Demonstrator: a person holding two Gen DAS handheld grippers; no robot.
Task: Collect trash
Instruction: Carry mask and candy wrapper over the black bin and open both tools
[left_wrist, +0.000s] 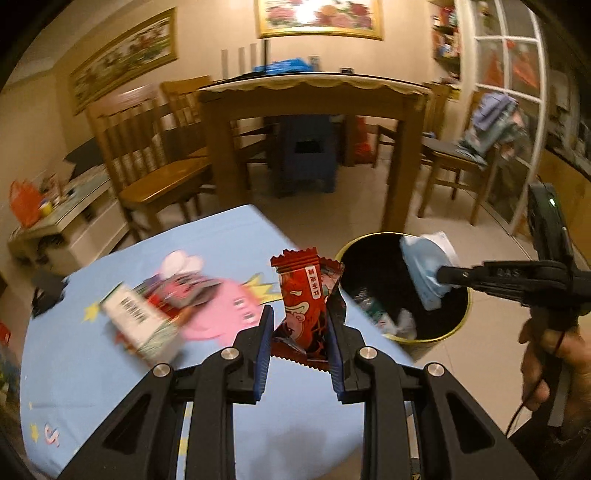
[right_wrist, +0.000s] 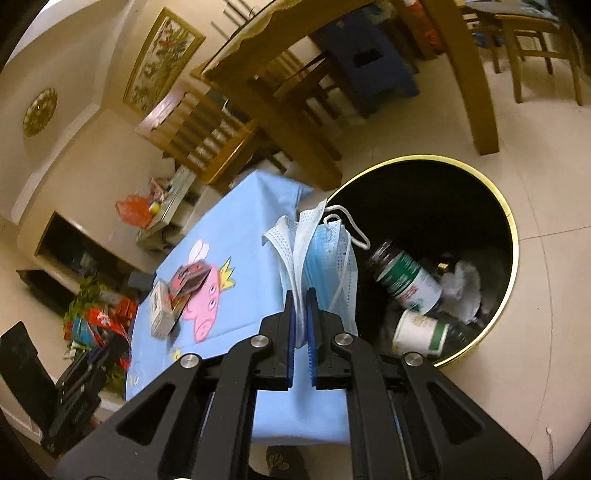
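Trash bin | left gripper pinching red wrapper | right gripper pinching mask

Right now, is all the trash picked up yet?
Not yet. The bin already holds a jar and a cup. The right claw holds a face mask and the left claw a red wrapper. Small boxes remain on the table.

Left gripper: clamps a red snack wrapper — above the tabletop's right edge.
Right gripper: pinches a blue mask over the bin.
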